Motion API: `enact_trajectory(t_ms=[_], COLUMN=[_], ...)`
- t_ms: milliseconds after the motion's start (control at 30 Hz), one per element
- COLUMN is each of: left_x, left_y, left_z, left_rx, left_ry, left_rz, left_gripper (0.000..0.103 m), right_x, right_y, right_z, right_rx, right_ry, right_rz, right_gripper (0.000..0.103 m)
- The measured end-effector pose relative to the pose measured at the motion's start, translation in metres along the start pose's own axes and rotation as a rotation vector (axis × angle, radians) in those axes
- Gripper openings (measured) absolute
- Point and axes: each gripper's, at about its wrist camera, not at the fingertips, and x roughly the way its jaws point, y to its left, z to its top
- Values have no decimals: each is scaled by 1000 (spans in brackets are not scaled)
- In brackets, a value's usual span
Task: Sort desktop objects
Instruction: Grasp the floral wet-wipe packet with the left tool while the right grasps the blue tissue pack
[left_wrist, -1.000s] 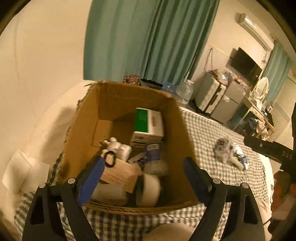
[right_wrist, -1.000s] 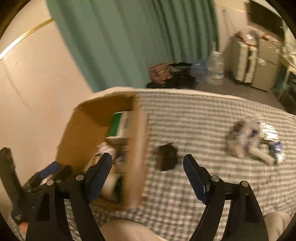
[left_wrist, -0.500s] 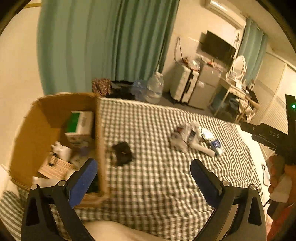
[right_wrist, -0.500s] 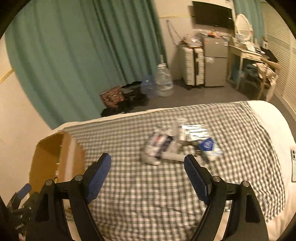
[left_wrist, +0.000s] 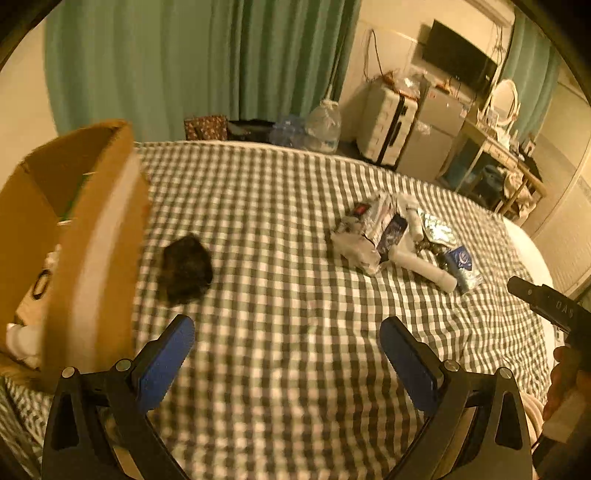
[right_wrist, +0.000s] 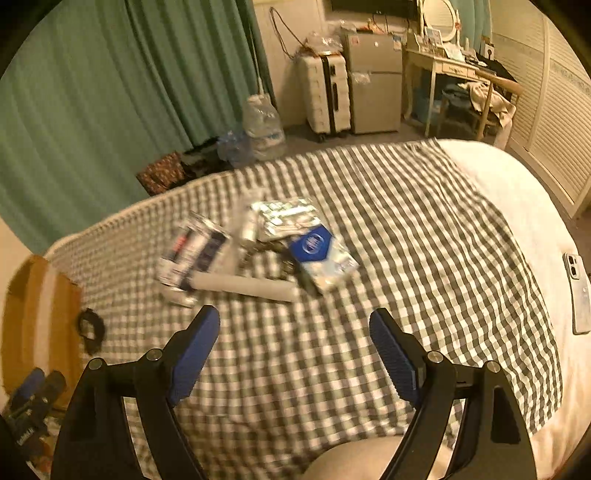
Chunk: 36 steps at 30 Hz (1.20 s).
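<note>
A cardboard box (left_wrist: 85, 236) with several items inside stands at the left of the checked cloth (left_wrist: 280, 302); it also shows in the right wrist view (right_wrist: 40, 317). A dark black object (left_wrist: 186, 269) lies beside the box, also seen in the right wrist view (right_wrist: 90, 330). A pile of packets with a white tube (left_wrist: 421, 267) and a blue packet (right_wrist: 319, 251) lies mid-cloth. My left gripper (left_wrist: 286, 354) is open and empty above the cloth. My right gripper (right_wrist: 295, 347) is open and empty, just short of the pile.
A phone (right_wrist: 580, 295) lies on the white bed surface at right. Beyond the bed are green curtains (left_wrist: 184, 62), a water jug (right_wrist: 264, 125), a suitcase (right_wrist: 327, 96), a small fridge (right_wrist: 373, 81) and a desk (right_wrist: 454, 74).
Both grippers have swung right, away from the box, toward the pile of packets. The box has slid to the left edge of both views. Both stay open and empty.
</note>
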Motion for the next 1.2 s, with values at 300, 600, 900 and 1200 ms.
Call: enact_trajectory(t_ms=[300,600,900,1200], left_x=[77,155,200,175], left_y=[-56,-99,-99,-100], left_z=[53,92,85,84], left_rx=[27,152,194,255], left_ry=[21,70,157,167], left_rz=[-40,-80,-92,-122], left_gripper=[103,103,94,24], right_x=[62,126,141,126], right_y=[-26,-9,-12,-12], right_z=[25,45,33,23], right_rx=[37,-164,-183,-173], right_ry=[41,95,114,118], right_rz=[38,-13,35,84], right_gripper=[84,84,84,53])
